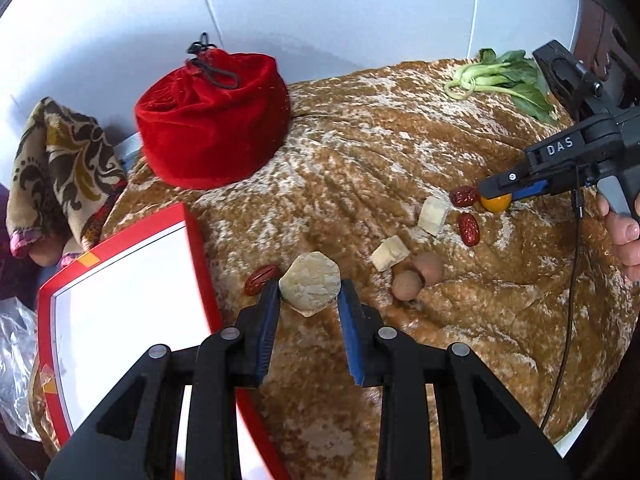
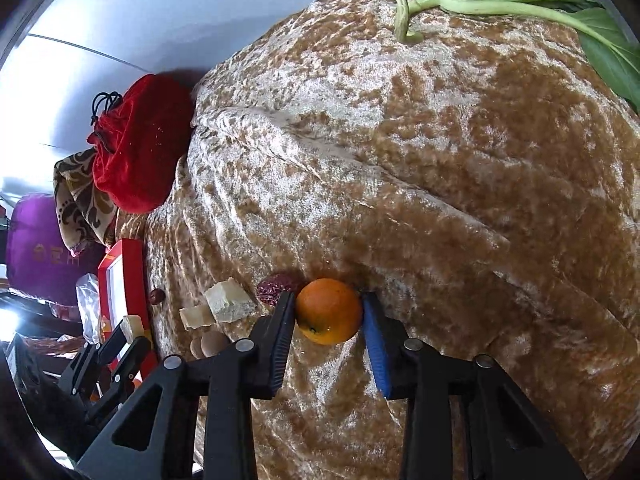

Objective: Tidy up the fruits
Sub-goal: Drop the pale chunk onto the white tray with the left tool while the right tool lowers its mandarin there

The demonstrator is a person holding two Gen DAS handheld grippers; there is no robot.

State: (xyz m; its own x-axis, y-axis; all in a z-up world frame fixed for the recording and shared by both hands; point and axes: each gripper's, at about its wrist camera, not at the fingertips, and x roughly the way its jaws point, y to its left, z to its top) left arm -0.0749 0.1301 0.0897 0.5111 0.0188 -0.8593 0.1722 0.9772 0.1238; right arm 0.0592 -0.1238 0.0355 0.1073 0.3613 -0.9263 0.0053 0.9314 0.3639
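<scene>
Fruit lay scattered on the brown velvet cloth (image 1: 360, 152) that covered the desk. The small orange (image 2: 329, 311) sat on the cloth between the pads of the right tongs (image 2: 329, 322); the left pad seemed to touch it, while a thin gap remained at the blue pad, so the jaws looked nearly closed but I could not tell if the grip was firm. In my judgement it was framed like this so it could be lifted away from the pile.

The left tongs (image 1: 309, 300) stood about half open around the pale hexagonal block (image 1: 310, 283), with both pads close beside it; whether they pressed it, I could not tell. This block lay just beside the red box (image 1: 120, 312), whose white inside faced up, probably the place where things should be collected.

Counted in the left view: three red dates (image 1: 469, 229), one touching the orange and one next to the hexagonal block; two brown round fruits (image 1: 407, 285) touching each other; two pale cube pieces (image 1: 433, 215); one orange.

Farther away a red velvet pouch (image 1: 212, 120) rested at the cloth's edge, and green leafy stalks (image 1: 500, 80) lay at the far side, well apart from the fruit.
</scene>
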